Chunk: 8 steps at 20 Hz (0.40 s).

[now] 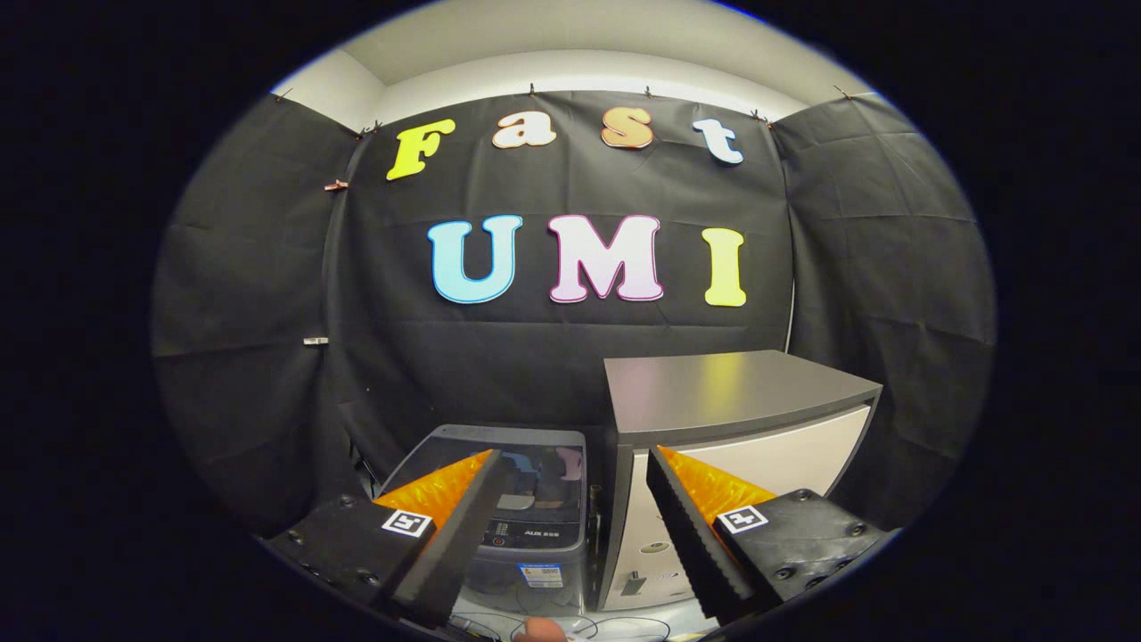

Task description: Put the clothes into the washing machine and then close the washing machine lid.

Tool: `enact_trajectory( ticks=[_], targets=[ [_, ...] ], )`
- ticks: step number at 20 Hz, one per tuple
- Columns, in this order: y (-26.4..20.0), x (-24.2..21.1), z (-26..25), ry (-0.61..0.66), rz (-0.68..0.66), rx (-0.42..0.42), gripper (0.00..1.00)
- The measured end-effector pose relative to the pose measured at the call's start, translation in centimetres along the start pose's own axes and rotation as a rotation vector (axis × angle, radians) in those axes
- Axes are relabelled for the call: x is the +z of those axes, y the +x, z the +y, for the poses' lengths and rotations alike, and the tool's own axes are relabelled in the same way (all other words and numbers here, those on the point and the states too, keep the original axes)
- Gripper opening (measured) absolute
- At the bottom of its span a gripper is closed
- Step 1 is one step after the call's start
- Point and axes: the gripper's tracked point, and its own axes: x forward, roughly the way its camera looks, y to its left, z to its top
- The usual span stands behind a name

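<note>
Grey washer (517,499) sits ahead and below your claw (570,468), left of the cabinet (740,392), lid down; claw spread wide, holding nothing.

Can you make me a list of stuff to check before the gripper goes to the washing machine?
1. Gripper fingers apart and holding nothing: ok.
2. Washing machine ahead, beyond the fingers: ok.
3. Washing machine lid open for loading: not ok, it looks shut.
4. Clothes found: cannot tell.
5. Grey cabinet right beside the machine, mind it: ok.
6. Cables lying below the fingers, out of the way: cannot tell.
</note>
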Motion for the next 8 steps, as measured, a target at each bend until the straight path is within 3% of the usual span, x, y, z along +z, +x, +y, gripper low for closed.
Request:
enact_trajectory(
  ticks=[8],
  targets=[
    [-0.3,-1.4,-0.5,-0.019,0.03,-0.026,1.0]
  ],
)
